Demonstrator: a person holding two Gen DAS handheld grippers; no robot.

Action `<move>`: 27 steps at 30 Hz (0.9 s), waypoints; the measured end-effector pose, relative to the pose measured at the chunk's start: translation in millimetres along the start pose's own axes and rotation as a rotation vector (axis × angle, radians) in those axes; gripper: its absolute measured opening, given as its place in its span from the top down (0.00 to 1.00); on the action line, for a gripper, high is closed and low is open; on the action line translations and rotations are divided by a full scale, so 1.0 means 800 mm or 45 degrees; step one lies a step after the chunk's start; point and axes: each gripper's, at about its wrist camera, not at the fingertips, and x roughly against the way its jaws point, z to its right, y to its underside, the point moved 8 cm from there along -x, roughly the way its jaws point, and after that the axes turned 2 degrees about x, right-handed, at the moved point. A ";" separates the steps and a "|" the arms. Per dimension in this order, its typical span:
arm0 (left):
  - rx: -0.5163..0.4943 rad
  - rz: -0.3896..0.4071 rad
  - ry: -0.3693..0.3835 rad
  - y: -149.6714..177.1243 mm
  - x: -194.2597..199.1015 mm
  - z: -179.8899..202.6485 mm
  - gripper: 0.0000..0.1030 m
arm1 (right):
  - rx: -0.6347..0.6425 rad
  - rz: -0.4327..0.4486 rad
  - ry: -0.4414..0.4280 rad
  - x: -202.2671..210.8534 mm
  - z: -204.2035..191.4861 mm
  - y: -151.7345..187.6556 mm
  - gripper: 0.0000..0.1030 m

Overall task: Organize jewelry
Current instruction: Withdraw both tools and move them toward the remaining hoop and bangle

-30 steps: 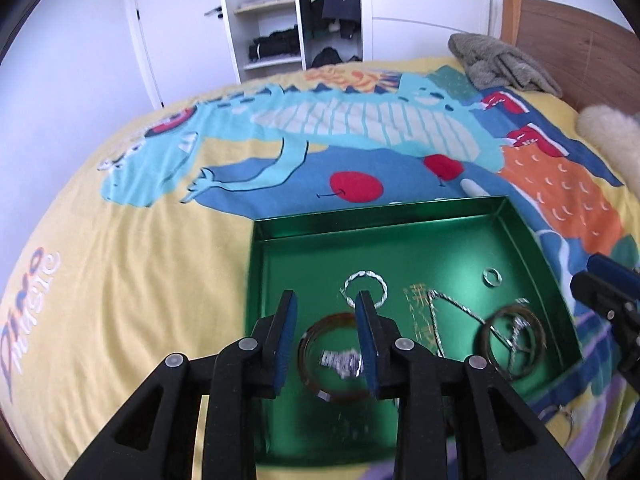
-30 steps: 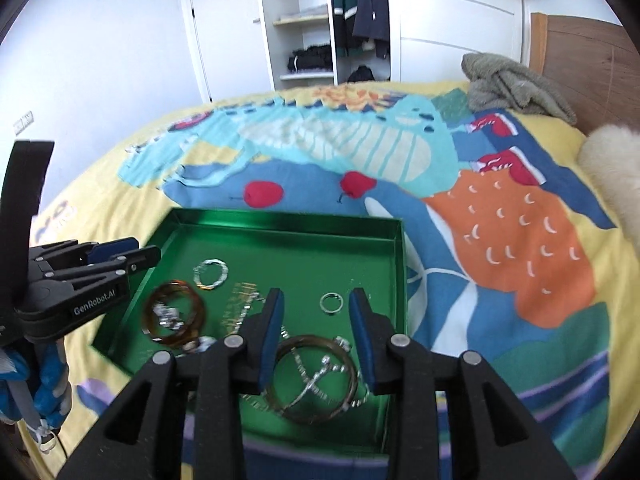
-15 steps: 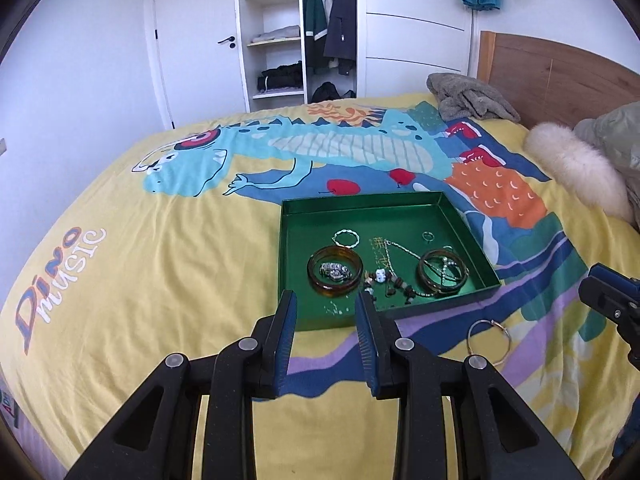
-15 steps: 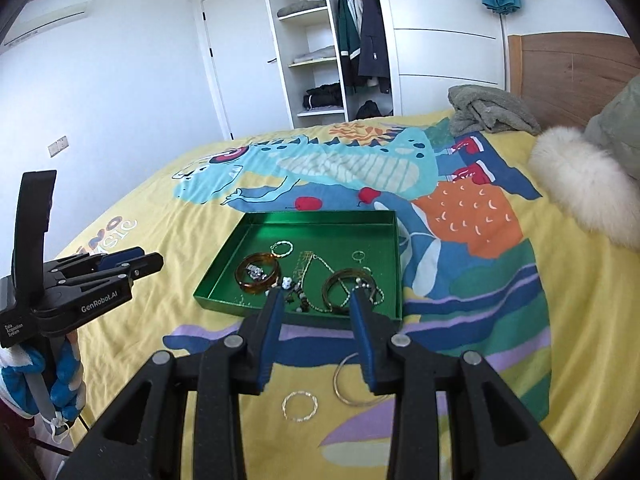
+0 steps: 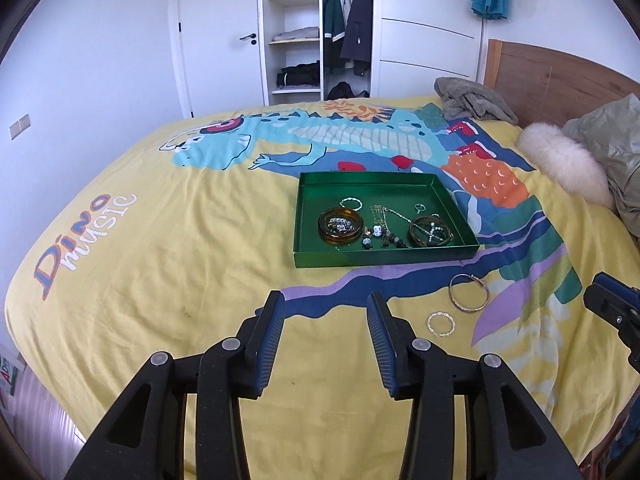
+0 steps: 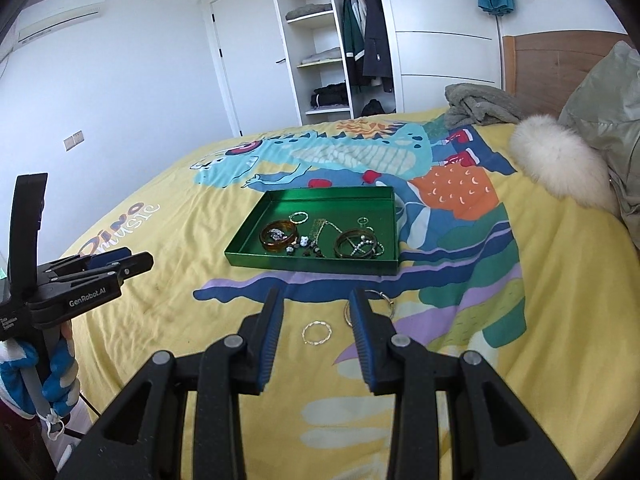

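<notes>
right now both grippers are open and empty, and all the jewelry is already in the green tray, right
Not all. Both the left gripper and right gripper are open and empty, but a large bangle and a small twisted ring lie on the bedspread outside the green tray, per the left wrist view.

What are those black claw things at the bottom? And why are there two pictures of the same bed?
Those claws are grabbers, like big tongs. A person holds one in each hand, and each has a little camera on it, so you get two pictures of one bed. One shows the left gripper, the other the right gripper. Both are open and hold nothing. The right picture also shows the left grabber from the side. On the dinosaur bedspread sits a green tray with bracelets, a ring and a necklace in it. Two pieces lie outside it on the cover: a big bangle and a small twisted ring.
</notes>
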 end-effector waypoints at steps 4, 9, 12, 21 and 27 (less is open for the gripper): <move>0.013 -0.001 0.008 0.020 0.011 0.004 0.58 | 0.002 -0.007 -0.026 0.009 -0.003 0.019 0.68; 0.016 -0.022 0.030 0.040 0.014 0.015 0.58 | 0.003 -0.028 -0.037 0.015 0.000 0.040 0.68; 0.020 -0.029 0.040 0.045 0.013 0.021 0.58 | 0.000 -0.026 -0.039 0.020 0.007 0.045 0.68; -0.001 -0.043 0.052 0.046 -0.011 0.035 0.56 | -0.032 -0.022 -0.030 0.014 0.035 0.045 0.68; -0.017 -0.057 0.094 0.045 -0.036 0.045 0.56 | -0.060 -0.050 -0.018 -0.014 0.055 0.046 0.68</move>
